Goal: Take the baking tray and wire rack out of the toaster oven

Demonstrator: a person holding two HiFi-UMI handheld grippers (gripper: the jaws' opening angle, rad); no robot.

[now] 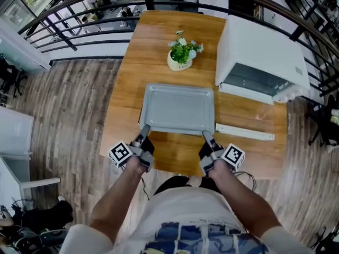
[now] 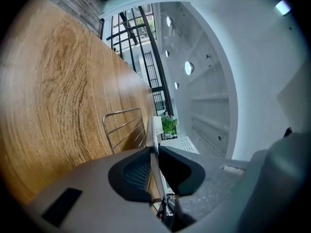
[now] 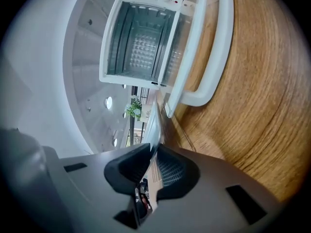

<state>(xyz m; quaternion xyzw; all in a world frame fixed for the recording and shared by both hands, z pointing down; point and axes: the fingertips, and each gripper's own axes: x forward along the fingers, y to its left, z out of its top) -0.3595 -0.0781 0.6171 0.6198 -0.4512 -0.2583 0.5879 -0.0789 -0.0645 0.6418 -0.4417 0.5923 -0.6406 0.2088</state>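
Baking tray point(image 1: 180, 109) lies level in the middle of the frame, over the wooden table point(image 1: 127, 89), and we hold it by its near rim: the left gripper point(image 1: 144, 133) has its jaws clamped on the lower-left corner, the right gripper point(image 1: 205, 136) on the lower-right one. The wire rack point(image 2: 124, 129) shows just beneath the tray in the left gripper view. The white toaster oven point(image 1: 254, 52) stands at upper right, door point(image 1: 244, 132) down, with a potted plant point(image 1: 181, 52) above the tray
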